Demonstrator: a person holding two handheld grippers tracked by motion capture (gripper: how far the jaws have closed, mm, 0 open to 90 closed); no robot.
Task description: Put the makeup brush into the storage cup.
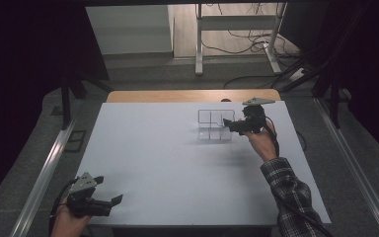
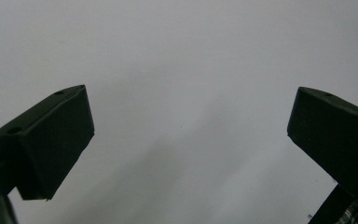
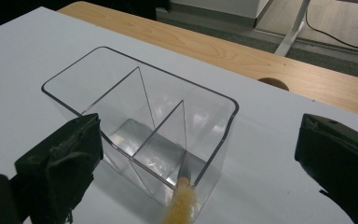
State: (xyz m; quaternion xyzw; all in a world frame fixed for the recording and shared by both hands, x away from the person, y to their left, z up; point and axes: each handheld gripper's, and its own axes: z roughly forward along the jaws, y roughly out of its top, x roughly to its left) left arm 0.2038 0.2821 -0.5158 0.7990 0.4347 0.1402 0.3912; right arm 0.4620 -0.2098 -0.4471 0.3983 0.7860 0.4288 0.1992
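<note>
Brush [image 3: 181,200] in clear organizer [image 3: 140,121], between open right tongs [image 3: 200,163]

A lab-like test room: black curtains [image 1: 24,74], loose floor cables [image 1: 246,42] (tangled), bare white table [image 1: 158,163].

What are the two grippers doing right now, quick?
Left gripper: open, holding nothing, over the white table.
Right gripper: open, gripping nothing; a brush stands in the clear organizer between its jaws.
</note>
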